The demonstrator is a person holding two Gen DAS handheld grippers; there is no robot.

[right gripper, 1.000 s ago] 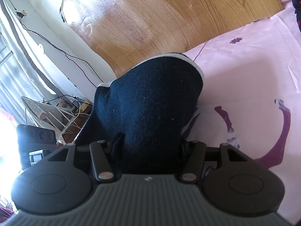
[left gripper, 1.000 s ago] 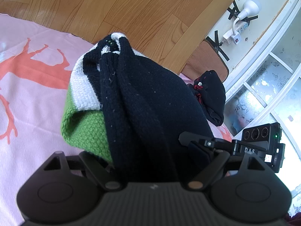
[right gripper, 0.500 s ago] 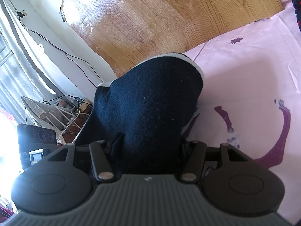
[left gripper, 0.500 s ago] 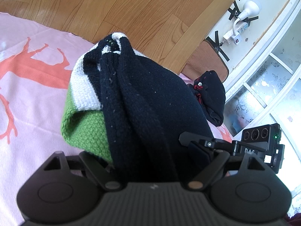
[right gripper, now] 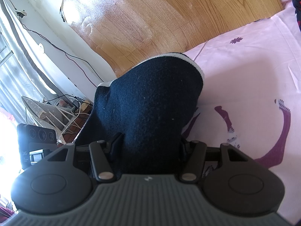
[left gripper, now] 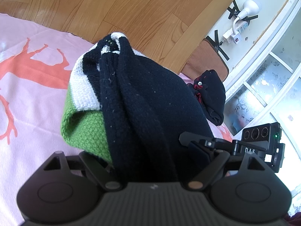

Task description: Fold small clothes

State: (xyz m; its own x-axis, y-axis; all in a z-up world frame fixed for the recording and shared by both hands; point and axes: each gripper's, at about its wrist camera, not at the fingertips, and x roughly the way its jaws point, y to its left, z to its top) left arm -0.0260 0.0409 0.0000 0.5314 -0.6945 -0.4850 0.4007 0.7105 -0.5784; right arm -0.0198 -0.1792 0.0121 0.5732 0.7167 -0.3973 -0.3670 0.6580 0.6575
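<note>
Both tongs, left and right, pinch the bunched knitted garment; uneven pulling could let thick folds slip, spoiling the fold.

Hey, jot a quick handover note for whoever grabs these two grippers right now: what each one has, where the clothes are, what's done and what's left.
Left gripper: shut on a bunched part of the knit sweater, navy with white and green bands, lifted over the pink sheet.
Right gripper: shut on another navy part with a white edge, likely the same sweater.
A second dark garment lies crumpled near the sheet's far edge.
Done: sweater picked up with both grippers.
Left: lay it flat, fold it, then fold the dark garment.
</note>
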